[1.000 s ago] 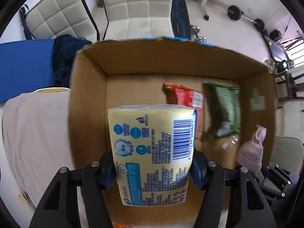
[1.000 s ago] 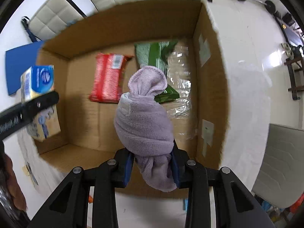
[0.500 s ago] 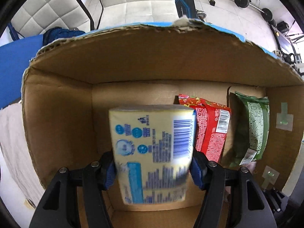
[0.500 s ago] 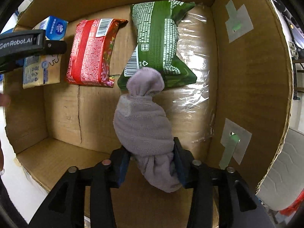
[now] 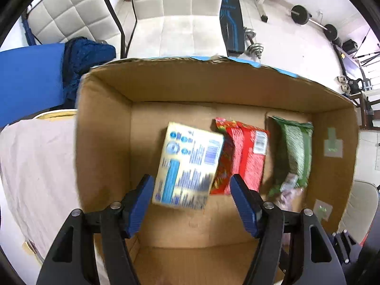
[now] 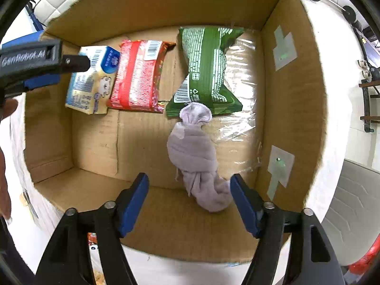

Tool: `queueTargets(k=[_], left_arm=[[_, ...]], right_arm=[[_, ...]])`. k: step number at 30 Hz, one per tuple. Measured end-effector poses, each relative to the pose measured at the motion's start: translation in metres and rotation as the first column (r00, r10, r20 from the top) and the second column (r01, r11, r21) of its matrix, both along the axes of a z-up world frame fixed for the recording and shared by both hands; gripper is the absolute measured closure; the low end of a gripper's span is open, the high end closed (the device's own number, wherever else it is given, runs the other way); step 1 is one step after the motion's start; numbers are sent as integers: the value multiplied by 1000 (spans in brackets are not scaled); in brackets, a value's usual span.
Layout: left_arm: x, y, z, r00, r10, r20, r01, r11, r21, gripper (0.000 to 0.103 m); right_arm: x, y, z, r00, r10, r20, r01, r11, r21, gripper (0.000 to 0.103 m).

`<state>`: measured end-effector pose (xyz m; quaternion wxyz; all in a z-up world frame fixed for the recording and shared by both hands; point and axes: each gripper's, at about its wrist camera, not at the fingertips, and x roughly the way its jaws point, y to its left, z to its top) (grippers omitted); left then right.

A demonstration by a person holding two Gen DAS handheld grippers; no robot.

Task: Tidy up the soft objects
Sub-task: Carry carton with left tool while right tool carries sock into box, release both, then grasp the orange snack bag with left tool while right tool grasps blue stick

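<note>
An open cardboard box (image 5: 102, 142) (image 6: 292, 109) holds the soft objects. A yellow and blue tissue pack (image 5: 187, 163) (image 6: 91, 83) lies on the box floor at the left, tilted and blurred. My left gripper (image 5: 190, 204) is open above it, jaws wide and clear of the pack; it also shows in the right wrist view (image 6: 40, 71). A rolled lilac towel (image 6: 199, 152) lies on the floor by the right wall. My right gripper (image 6: 190, 201) is open just above the towel's near end.
A red snack pack (image 5: 244, 156) (image 6: 140, 76) and a green snack pack (image 5: 294, 152) (image 6: 206, 71) lie side by side in the box. A beige cloth (image 5: 35, 166) covers the table at the left. White chairs (image 5: 175, 7) and gym weights (image 5: 306, 16) stand behind.
Both grippers opened. The tissue pack dropped from my left gripper onto the box floor beside the red pack. The lilac towel dropped from my right gripper. Both grippers pulled back upward.
</note>
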<state>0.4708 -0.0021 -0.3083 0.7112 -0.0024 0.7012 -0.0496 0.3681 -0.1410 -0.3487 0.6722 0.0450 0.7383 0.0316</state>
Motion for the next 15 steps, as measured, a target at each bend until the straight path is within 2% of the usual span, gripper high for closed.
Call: queueTargets(k=[3,4,5,7,8,15], left_arm=[[-21,3,19,998,3,57,-3,1000,1,26],[-26,6,23,997,1,74,-1,1000,1,18],[-35,7,29,996,1,95,-1,1000,1,13],[-48,9,36,993,-1,122,-1,1000,17,9],[-57,10,42,991,3,135,-5,1000,15,3],[-114,16,80,969,24,247,-24,1000,-4,2]], right_arm=[[-9,3,10,1000,2,30,-1,1000,-9,21],[-12,0,15,999,3,40,-2,1000,-13,19],[-14,1,18,999,1,48,0,1000,-16,11],[-24,-1,27,997,-10,78,11,1000,-14,1],[-29,-2,31,995,-14,94,16,1000,-18,1],[-62,-6,57,983,-22,184,29,999,-35,1]])
